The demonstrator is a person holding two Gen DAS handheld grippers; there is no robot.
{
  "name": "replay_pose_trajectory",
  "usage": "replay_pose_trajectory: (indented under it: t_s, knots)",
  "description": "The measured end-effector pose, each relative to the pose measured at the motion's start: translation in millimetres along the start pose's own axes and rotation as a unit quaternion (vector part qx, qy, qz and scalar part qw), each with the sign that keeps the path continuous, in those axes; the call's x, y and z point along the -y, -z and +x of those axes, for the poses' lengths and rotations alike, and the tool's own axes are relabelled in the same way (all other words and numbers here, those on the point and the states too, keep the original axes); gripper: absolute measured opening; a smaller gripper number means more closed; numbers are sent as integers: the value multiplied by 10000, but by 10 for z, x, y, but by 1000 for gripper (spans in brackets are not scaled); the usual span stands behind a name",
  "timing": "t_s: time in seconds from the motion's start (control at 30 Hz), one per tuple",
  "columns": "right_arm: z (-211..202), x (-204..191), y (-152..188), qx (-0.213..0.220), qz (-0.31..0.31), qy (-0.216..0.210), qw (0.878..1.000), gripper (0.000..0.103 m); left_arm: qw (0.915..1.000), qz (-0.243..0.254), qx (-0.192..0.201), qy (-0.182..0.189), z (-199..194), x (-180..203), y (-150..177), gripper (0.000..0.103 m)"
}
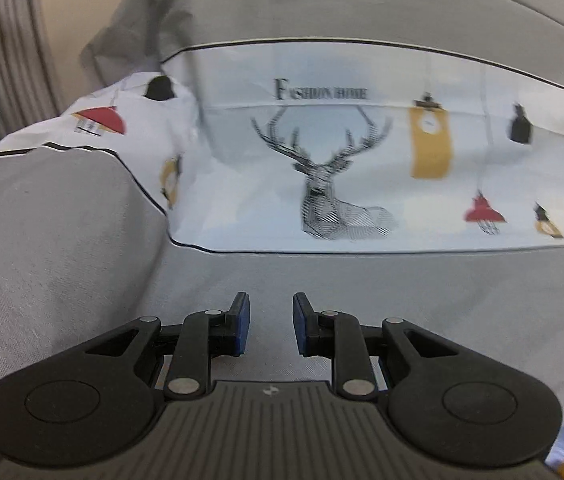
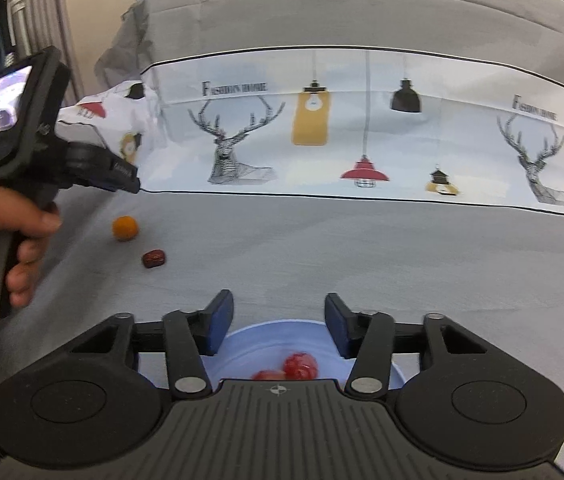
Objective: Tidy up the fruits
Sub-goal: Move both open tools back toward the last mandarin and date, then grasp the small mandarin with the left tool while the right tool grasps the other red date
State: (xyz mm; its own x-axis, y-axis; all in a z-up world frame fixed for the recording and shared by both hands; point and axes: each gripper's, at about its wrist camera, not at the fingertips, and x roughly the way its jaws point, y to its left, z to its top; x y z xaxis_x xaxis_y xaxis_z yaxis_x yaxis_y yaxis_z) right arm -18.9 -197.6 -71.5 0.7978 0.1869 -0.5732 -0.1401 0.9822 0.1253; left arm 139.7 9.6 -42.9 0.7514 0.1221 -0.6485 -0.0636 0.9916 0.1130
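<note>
R gripper [image 2: 278,328] empty, jaws apart over blue bowl [image 2: 242,344], 2 red fruits [image 2: 299,365] inside. L gripper [image 1: 270,322] empty, slightly parted. Orange [image 2: 124,227] & date [image 2: 154,258] beyond bowl, likely next.

Grey cloth-covered surface [image 2: 321,248], crossed at the far side by a white printed band [image 2: 361,128] with deer heads, hanging lamps and the words "FASHION HOME", edged by thin dark piping. Directly on the grey cloth: a small orange fruit [image 2: 124,228] at left, a dark red fruit [image 2: 154,258] just beside and nearer, apart from it, and a light blue bowl [image 2: 242,344] at the near edge, holding red fruit [image 2: 301,365].
</note>
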Motion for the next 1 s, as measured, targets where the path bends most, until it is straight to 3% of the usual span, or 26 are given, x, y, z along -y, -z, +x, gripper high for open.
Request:
replay_pose_trajectory:
  t_s: [0.1,0.27,0.47,0.53,0.6,0.63,0.77,0.83,1.0]
  knots:
    - [70,-60,-19,-5,2,-169,9999,14,9998,-173,-64,1,60,-58,-43,25]
    - [258,-253,-53,-42,-86,-396,9992,13,9992,-365,-183,-41,146,-133,-89,25]
    - [580,-663,-161,-11,-222,-705,9973,14,9942,-934,-531,-26,286,-427,-108,25]
    - [720,-786,-198,-29,-211,-796,9966,20,9901,-1213,-706,-26,352,-598,-117,25]
    - [878,-882,-225,-78,-124,-872,9961,45,9851,-1481,-872,-84,416,-751,-107,26]
    - [962,-926,-235,-117,-86,-895,9959,49,9831,-1564,-942,-105,446,-799,-100,26]
    - [1296,-1049,-286,-256,-155,-966,9949,53,9762,-1806,-1198,74,566,-885,-78,34]
    - [1443,-1098,-296,-297,-215,-936,9949,57,9739,-1885,-1258,139,609,-904,-69,52]
    - [1813,-1151,-285,-512,-218,-928,9941,57,9718,-1821,-1485,206,779,-874,-48,62]
